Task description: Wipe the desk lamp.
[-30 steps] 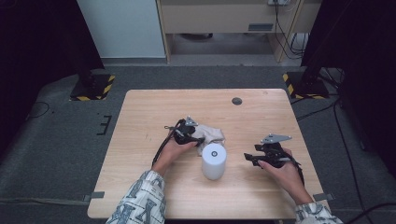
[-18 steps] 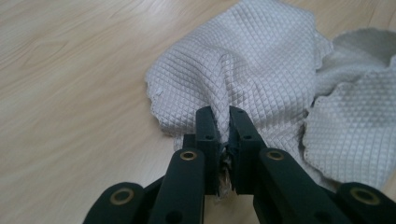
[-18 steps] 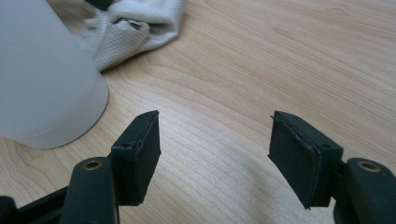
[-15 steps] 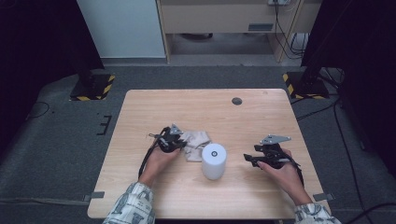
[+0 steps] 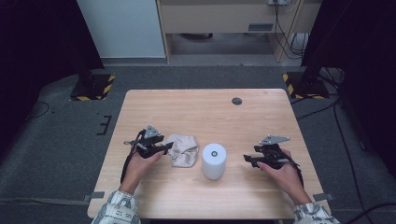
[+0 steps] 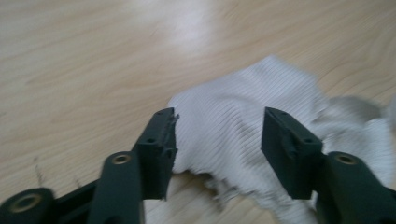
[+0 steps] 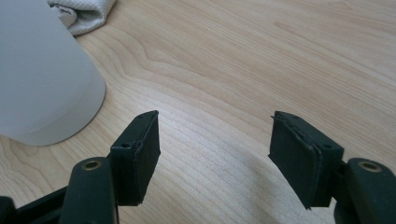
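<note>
On wood table, grey carpet around: both grippers' fingers apart, empty.

Cloth left of cylinder – touching (on table).

I was working in what looked like a lab or a recording studio, not a home. A plain wooden table stood on grey carpet. At the upper left and upper right of the frame, dark stands had feet with yellow-black warning tape. At the top, cables hung near a wooden cabinet.
</note>
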Demonstrator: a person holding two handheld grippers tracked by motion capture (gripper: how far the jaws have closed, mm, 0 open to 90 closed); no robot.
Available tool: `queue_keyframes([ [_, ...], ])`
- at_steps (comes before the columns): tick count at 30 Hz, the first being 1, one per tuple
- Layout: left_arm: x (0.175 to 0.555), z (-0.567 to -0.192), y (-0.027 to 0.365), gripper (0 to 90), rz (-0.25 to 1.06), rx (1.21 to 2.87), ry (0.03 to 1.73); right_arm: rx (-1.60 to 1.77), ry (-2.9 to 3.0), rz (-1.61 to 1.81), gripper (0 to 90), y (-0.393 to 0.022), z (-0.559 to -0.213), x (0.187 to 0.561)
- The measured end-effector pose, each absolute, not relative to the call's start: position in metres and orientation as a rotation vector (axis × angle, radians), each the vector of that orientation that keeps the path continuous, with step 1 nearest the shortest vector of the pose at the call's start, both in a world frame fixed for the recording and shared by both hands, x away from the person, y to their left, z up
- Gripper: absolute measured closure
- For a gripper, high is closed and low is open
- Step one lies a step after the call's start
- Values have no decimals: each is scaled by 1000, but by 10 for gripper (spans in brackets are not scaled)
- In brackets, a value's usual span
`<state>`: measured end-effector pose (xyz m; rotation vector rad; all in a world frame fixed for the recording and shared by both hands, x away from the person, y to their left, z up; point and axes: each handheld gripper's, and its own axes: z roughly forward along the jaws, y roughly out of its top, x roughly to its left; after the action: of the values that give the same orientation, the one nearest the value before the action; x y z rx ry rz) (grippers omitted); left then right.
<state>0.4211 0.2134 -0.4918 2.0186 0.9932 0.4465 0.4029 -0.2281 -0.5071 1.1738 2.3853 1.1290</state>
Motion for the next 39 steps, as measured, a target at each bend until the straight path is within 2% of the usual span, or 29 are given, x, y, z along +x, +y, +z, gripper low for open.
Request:
queue_keyframes([
  [2, 417, -491, 203, 269, 415, 2049, 945, 1181, 2396, 1124, 327, -226, -508, 402],
  [7, 414, -502, 180, 101, 370, 2105, 905, 1162, 2399, 1124, 314, -224, -507, 401],
  [11, 419, -514, 171, 73, 342, 2138, 925, 1169, 2397, 1131, 306, -225, -508, 401],
  [20, 429, -528, 168, 85, 320, 2162, 949, 1157, 2419, 1120, 292, -223, -509, 401],
  [21, 429, -528, 167, 100, 329, 2175, 944, 1157, 2419, 1122, 292, -222, -509, 401],
  [27, 425, -525, 165, 333, 423, 2248, 918, 1158, 2416, 1130, 292, -222, -509, 401],
  [30, 425, -523, 168, 549, 443, 2258, 918, 1155, 2416, 1129, 291, -222, -509, 401],
  [33, 423, -523, 169, 691, 484, 2261, 930, 1151, 2417, 1127, 290, -221, -509, 400],
  [35, 424, -522, 169, 766, 460, 2250, 938, 1151, 2417, 1130, 289, -220, -509, 400],
  [39, 424, -521, 171, 832, 425, 2237, 936, 1134, 2430, 1131, 288, -218, -509, 398],
])
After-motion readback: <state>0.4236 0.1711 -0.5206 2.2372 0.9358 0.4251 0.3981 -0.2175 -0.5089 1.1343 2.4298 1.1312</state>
